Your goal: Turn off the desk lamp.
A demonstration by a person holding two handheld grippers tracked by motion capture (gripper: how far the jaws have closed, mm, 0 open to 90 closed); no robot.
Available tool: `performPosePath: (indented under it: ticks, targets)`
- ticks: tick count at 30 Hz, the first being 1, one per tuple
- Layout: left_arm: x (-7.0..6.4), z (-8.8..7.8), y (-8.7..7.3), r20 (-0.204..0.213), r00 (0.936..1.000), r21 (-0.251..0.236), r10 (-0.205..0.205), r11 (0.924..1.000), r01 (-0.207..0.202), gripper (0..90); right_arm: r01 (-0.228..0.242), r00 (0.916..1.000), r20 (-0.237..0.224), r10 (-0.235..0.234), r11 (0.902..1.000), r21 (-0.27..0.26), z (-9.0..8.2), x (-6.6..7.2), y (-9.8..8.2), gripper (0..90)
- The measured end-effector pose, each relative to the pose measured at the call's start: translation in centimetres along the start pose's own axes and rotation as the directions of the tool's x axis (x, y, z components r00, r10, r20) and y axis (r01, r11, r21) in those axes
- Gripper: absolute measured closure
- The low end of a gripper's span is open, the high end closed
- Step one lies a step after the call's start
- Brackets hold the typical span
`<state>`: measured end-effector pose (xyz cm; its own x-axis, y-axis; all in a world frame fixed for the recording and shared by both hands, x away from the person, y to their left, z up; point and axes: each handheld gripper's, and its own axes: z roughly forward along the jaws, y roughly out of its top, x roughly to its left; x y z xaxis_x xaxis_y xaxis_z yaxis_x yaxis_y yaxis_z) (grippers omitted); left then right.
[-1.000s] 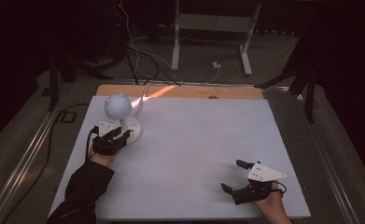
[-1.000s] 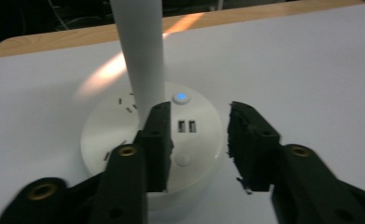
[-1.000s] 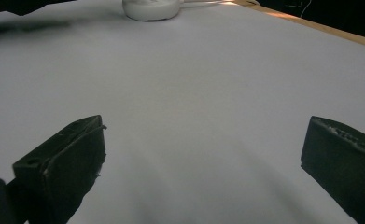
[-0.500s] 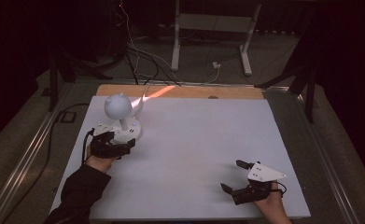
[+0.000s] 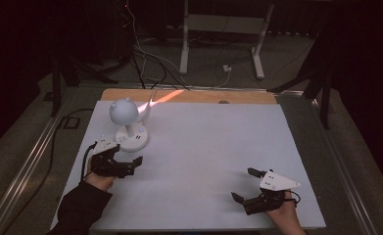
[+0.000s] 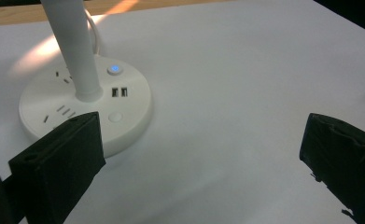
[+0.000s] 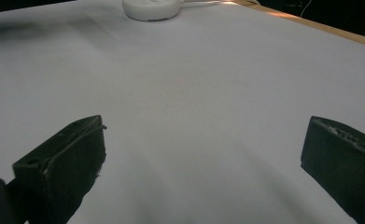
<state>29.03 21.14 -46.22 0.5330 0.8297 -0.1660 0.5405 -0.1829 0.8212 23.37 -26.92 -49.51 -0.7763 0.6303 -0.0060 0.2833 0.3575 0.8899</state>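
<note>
One white lamp (image 5: 129, 123) stands on the table (image 5: 208, 147); two grippers flank it, left gripper (image 5: 123, 164) just beside its base, right gripper (image 5: 245, 185) well apart. Left gripper view: jaws apart, one lit blue button (image 6: 115, 69), two USB slots (image 6: 119, 92). Right gripper view: jaws apart, empty.

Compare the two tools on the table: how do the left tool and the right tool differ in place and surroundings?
The left tool sits at the table's left side, just in front of the white desk lamp; the right tool sits near the front right corner, far from the lamp. The right tool carries a pale three-cornered plate on top; the left tool shows a smaller white top. Both are open, holding nothing.
</note>
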Motion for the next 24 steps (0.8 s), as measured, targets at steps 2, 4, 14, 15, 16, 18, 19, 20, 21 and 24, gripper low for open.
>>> performPosePath:
  ticks: [2,4,14,15,16,18,19,20,21,24]
  targets:
    - [-0.3,-0.4,-0.4,0.013,0.9998,-0.009,0.012,0.9999,-0.012,0.5,-0.001,1.0,-0.001,0.001,1.0,0.001,0.1,0.0,0.0,0.0]
    - [-0.4,-0.7,-0.7,0.027,0.9996,-0.013,0.008,0.9999,-0.008,0.5,0.0,1.0,-0.002,0.0,1.0,0.004,0.1,0.0,0.0,0.0]
    - [-1.1,-1.5,-2.4,0.065,0.9976,0.001,0.024,0.9997,-0.024,0.5,-0.004,1.0,-0.002,0.004,1.0,0.004,0.1,0.0,-0.1,0.0]
    - [-1.2,-1.6,-2.6,0.066,0.9976,0.001,0.024,0.9997,-0.024,0.5,-0.006,1.0,-0.002,0.006,1.0,0.005,0.1,0.0,-0.1,0.0]
    - [-1.2,-1.6,-2.8,0.065,0.9975,0.002,0.028,0.9996,-0.028,0.5,-0.006,1.0,-0.002,0.006,1.0,0.006,0.2,0.0,-0.1,0.0]
    - [-1.3,-1.7,-3.1,0.072,0.997,0.009,0.028,0.9995,-0.029,0.5,-0.006,1.0,-0.003,0.006,1.0,0.006,0.2,-0.1,-0.1,0.0]
    - [-1.3,-1.8,-3.3,0.075,0.9966,0.008,0.034,0.9994,-0.035,0.5,-0.006,1.0,-0.003,0.006,1.0,0.006,0.2,-0.1,-0.1,0.0]
    - [-1.4,-1.9,-3.5,0.076,0.9964,0.01,0.038,0.9992,-0.039,0.5,-0.005,1.0,-0.003,0.005,1.0,0.006,0.2,-0.1,-0.1,0.0]
    - [-1.4,-1.9,-3.6,0.078,0.9962,0.011,0.039,0.9991,-0.04,0.5,-0.005,1.0,-0.003,0.005,1.0,0.006,0.2,-0.1,-0.1,0.0]
    - [-1.3,-2.0,-4.3,0.095,0.9945,0.005,0.043,0.999,-0.044,0.5,-0.005,1.0,-0.002,0.005,1.0,0.008,0.2,-0.1,-0.1,0.0]
